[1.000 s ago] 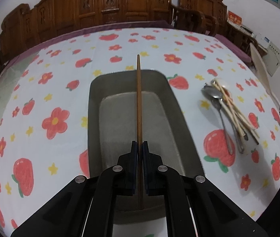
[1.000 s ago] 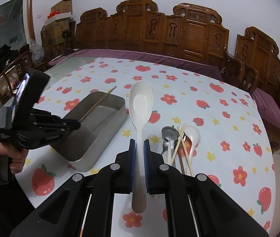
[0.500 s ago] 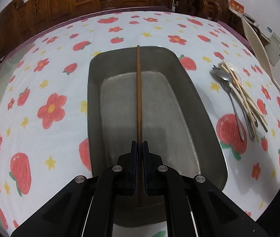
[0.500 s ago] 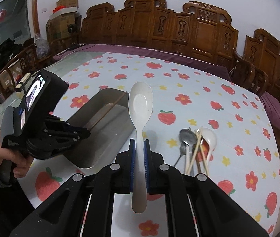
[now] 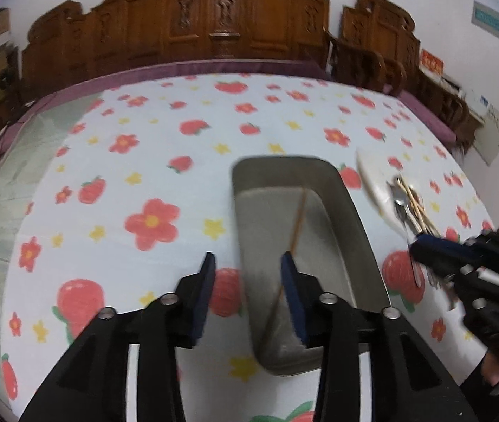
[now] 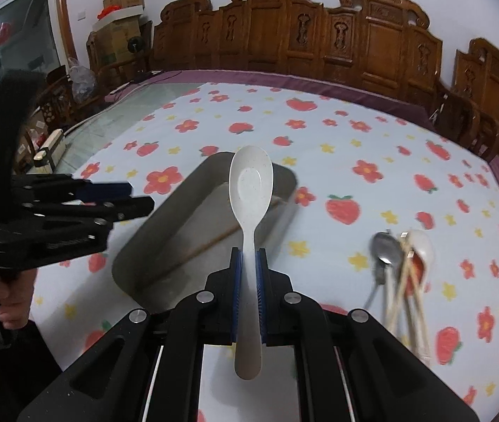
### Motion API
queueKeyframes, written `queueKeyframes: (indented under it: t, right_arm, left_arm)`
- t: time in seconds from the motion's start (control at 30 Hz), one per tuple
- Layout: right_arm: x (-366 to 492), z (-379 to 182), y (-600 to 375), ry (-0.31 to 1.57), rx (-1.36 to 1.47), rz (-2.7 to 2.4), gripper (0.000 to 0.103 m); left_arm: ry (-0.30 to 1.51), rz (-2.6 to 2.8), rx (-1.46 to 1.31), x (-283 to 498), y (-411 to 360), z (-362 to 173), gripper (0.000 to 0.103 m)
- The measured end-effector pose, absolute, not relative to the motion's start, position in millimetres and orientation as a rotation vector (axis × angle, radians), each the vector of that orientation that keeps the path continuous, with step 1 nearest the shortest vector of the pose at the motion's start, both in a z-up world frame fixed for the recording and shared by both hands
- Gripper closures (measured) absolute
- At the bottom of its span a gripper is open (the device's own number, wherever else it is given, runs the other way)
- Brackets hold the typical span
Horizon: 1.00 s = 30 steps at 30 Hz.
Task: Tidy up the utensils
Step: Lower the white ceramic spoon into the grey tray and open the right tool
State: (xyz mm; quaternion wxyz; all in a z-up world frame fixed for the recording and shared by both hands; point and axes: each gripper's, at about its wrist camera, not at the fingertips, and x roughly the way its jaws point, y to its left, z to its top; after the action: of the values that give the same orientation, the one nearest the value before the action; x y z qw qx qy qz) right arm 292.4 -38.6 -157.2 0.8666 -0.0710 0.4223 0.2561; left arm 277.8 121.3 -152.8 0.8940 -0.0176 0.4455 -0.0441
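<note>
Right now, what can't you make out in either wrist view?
- Loose pile: right view, motion blur; spoon and chopstick count unclear. In the left view the white spoon partly covers it.
- Chopstick in the tray: near end hidden behind the left gripper finger.
- Tray near corner: right view, hidden behind the right gripper.

Left gripper (image 5: pixel 247 263) pointing steeply downward, rising from the lower middle of its own view, jaws having just been opening, nothing between the blue pads (image 5: pixel 289 274). In the right wrist view, showing at the left edge of the frame, black fingers reaching rightward, gripped from below by a bare hand (image 6: pixel 1 302) in the lower left. Right gripper (image 6: pixel 248 263) angling downward, pads pressing together on a thin white handle. Entering the left wrist view from the right edge.
</note>
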Motion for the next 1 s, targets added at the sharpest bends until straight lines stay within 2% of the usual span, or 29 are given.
queueKeyframes:
  t: [0.07,0.13,0.2,0.37,0.7,1.0]
  right_arm:
    - [297,-163,-28,0.899,-0.142,0.543,0.093]
    - [301,-168,-19,0.917,-0.129,0.549,0.093]
    - [307,-175,-9,0.939,-0.110,0.555,0.093]
    - [320,-193,5,0.995,-0.065,0.547,0.093]
    - [322,-199,3,0.994,-0.033,0.569,0.092]
    - [293,-159,-87,0.862,-0.046,0.525,0.092]
  left_arm:
    - [0.903,-0.067,-0.035,277,128,-148,0.053]
    - [0.887,-0.051,-0.038,277,135,-145,0.050]
    - [0.877,-0.042,-0.052,277,142,-142,0.039]
    - [0.874,-0.003,-0.061,276,153,-141,0.030]
    - [0.867,-0.001,-0.075,276,153,-140,0.030]
    - [0.825,-0.072,-0.070,264,104,-131,0.030]
